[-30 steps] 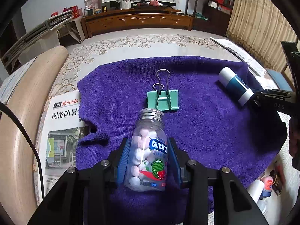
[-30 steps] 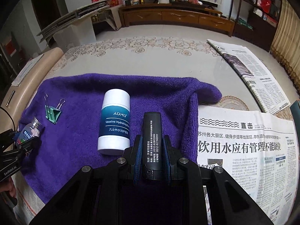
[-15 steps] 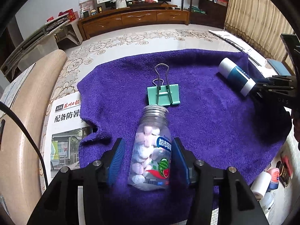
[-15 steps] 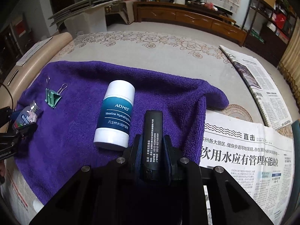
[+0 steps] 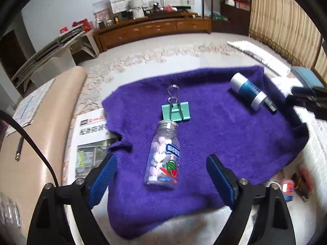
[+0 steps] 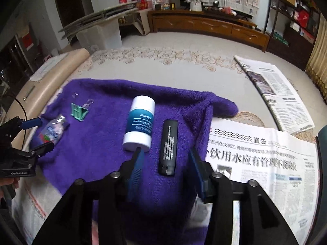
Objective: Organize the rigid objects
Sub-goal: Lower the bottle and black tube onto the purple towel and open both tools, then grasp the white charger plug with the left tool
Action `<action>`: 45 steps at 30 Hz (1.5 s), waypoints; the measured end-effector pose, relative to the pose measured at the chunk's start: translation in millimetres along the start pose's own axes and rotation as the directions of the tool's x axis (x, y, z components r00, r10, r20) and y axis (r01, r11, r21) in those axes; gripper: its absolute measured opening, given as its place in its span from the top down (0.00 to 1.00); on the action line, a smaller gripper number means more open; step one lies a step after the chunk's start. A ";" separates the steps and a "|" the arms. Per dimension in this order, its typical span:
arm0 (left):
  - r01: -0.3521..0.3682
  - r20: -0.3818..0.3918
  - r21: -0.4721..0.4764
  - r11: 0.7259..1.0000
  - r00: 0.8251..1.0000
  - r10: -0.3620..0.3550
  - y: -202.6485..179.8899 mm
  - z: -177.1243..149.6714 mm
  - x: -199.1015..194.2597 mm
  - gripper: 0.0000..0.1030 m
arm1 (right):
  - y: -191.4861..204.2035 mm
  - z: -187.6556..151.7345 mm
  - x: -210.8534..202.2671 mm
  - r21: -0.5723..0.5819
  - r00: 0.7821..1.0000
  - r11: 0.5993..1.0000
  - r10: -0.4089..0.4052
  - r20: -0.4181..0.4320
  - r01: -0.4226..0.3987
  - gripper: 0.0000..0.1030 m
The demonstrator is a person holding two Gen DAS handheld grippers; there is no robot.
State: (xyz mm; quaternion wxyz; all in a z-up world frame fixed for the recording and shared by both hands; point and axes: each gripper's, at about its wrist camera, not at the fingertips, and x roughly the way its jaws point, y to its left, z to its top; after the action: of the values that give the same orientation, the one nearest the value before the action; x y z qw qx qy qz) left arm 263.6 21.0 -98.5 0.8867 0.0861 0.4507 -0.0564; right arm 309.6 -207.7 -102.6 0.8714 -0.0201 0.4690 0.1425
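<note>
Purple towel [image 5: 235, 143] carries four rigid items: candy bottle [image 5: 162, 159], binder clip [image 5: 176, 112], white-and-teal tube [image 6: 140, 125], black stick [image 6: 168, 147]. Left gripper [image 5: 161, 175] is spread wide, the bottle lying untouched between its fingers; right gripper [image 6: 164, 169] likewise gapes around the stick's near end. Both items look light, stiff and smooth; grasp mid-body.

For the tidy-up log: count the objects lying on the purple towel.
4: candy bottle near the left gripper, green binder clip behind it, white-capped blue bottle, black tube before the right gripper.
</note>
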 end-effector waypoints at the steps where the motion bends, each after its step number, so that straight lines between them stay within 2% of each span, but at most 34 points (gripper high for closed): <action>1: 0.005 0.020 -0.006 1.000 1.000 -0.005 -2.2 -2.0 -9.8 0.02 | 0.6 -5.0 -11.4 0.011 1.000 1.000 0.006 0.018 -0.006 0.34; 3: 0.012 0.055 -0.012 1.000 0.998 -0.012 -8.6 -7.4 -26.6 0.00 | 1.0 -15.0 -30.2 0.023 0.999 1.000 0.005 0.041 -0.006 0.20; 4: 0.015 0.066 -0.019 1.000 0.998 -0.014 -12.3 -11.3 -34.2 0.00 | 1.9 -18.5 -35.7 0.028 0.999 1.000 0.001 0.041 -0.002 0.05; 5: 0.029 0.070 -0.023 0.999 0.997 -0.027 -17.6 -15.8 -41.0 0.00 | 2.7 -25.7 -43.2 0.035 0.999 0.999 -0.012 0.037 0.011 0.00; 8: 0.107 0.058 -0.018 0.994 0.993 -0.106 -38.9 -35.3 -56.7 0.00 | 1.7 -50.7 -63.0 0.072 0.998 0.997 -0.038 0.043 0.035 0.00; 12: 0.151 0.014 0.003 0.989 0.988 -0.151 -65.7 -63.6 -61.0 0.00 | -4.6 -85.4 -76.8 0.126 0.999 0.992 -0.009 0.035 0.004 0.00; 19: 0.170 -0.036 0.070 0.983 0.985 -0.168 -99.5 -107.7 -55.7 0.00 | -26.5 -125.4 -77.8 0.245 0.998 0.969 0.030 0.059 -0.044 0.00; 24: 0.140 -0.062 0.116 0.983 0.989 -0.133 -117.8 -120.9 -40.9 0.01 | -29.8 -129.6 -81.6 0.261 0.997 0.964 0.031 0.077 -0.050 0.00; 26: 0.149 -0.038 0.089 0.985 0.989 -0.146 -117.1 -121.3 -41.5 0.10 | -29.9 -130.6 -84.5 0.257 0.996 0.965 0.031 0.084 -0.051 0.00; 30: 0.159 -0.009 0.048 0.986 0.987 -0.159 -118.8 -119.8 -39.7 0.19 | -32.5 -131.3 -87.6 0.256 0.995 0.965 0.030 0.091 -0.052 0.00; 31: 0.159 0.002 0.049 0.986 0.987 -0.160 -120.4 -119.8 -40.7 0.30 | -33.9 -132.3 -89.1 0.258 0.996 0.965 0.025 0.090 -0.048 0.00; 32: 0.159 0.014 0.049 0.986 0.987 -0.160 -121.0 -119.9 -42.7 0.46 | -35.0 -132.4 -89.9 0.263 0.995 0.964 0.024 0.093 -0.048 0.00; 34: 0.159 0.021 0.049 0.986 0.987 -0.160 -120.5 -118.6 -44.3 0.58 | -36.7 -133.2 -92.6 0.270 0.994 0.961 0.036 0.100 -0.062 0.00; 36: 0.174 0.024 0.063 0.983 0.984 -0.175 -120.9 -118.8 -45.3 0.63 | -37.4 -134.8 -95.7 0.268 0.994 0.961 0.037 0.107 -0.065 0.00; 38: 0.191 0.032 0.080 0.978 0.981 -0.194 -122.1 -119.1 -46.4 0.76 | -38.8 -137.0 -98.2 0.265 0.993 0.962 0.034 0.110 -0.063 0.00; 45: 0.182 0.043 0.067 0.981 0.982 -0.185 -119.3 -122.9 -50.6 0.76 | -42.1 -144.3 -95.2 0.266 0.996 0.962 0.035 0.087 -0.057 0.00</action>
State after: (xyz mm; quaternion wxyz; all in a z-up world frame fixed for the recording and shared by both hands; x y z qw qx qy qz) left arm 115.6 -69.7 -140.8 0.8854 0.0707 0.4327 -0.1541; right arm 154.2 -294.3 -109.1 0.8809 0.1147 0.4485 0.0988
